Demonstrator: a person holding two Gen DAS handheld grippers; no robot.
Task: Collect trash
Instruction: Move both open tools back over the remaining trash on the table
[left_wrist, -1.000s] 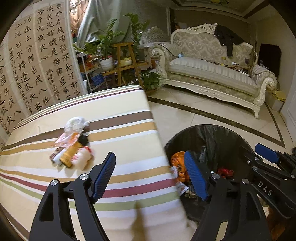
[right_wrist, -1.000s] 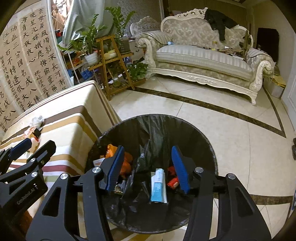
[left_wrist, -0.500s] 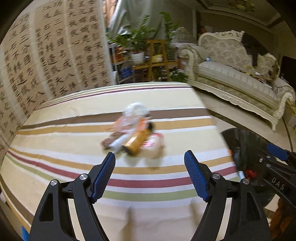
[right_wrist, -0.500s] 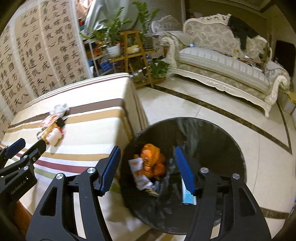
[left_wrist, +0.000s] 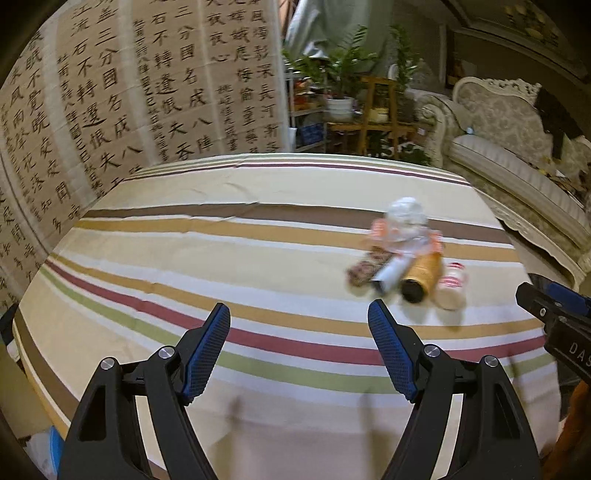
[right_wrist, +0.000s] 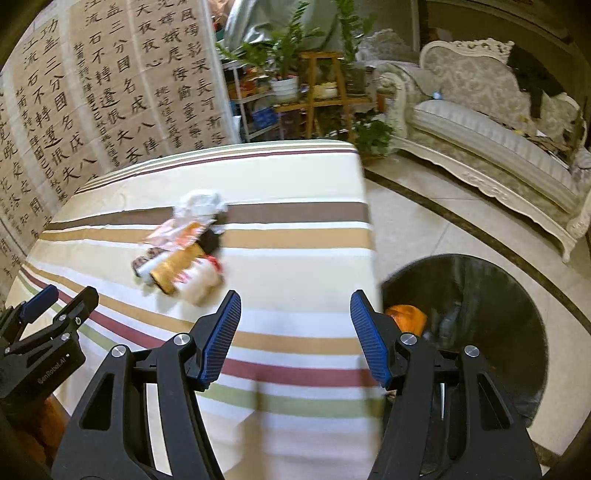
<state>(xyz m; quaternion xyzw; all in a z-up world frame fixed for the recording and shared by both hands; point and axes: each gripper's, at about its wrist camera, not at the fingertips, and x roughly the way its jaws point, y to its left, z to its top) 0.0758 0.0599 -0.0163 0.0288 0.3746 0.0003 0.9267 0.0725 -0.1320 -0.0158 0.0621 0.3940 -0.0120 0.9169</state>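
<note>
A small pile of trash (left_wrist: 408, 254) lies on the striped tablecloth (left_wrist: 221, 258): a crumpled white paper, an orange wrapper, a brown tube, a white tube and a small white bottle. The pile also shows in the right wrist view (right_wrist: 184, 254). My left gripper (left_wrist: 299, 350) is open and empty over the table, left of and nearer than the pile. My right gripper (right_wrist: 295, 336) is open and empty above the table's right edge. A black-lined trash bin (right_wrist: 476, 317) stands on the floor right of the table, with orange trash (right_wrist: 406, 317) inside.
A calligraphy screen (left_wrist: 110, 92) stands behind the table. Plant shelves (right_wrist: 325, 92) and an ornate sofa (right_wrist: 498, 147) stand further back. Tiled floor (right_wrist: 424, 221) lies between the table and the sofa.
Both grippers have swung left, away from the bin and over the table. The trash pile now sits closer and more central in the right view. Both stay open and empty.
</note>
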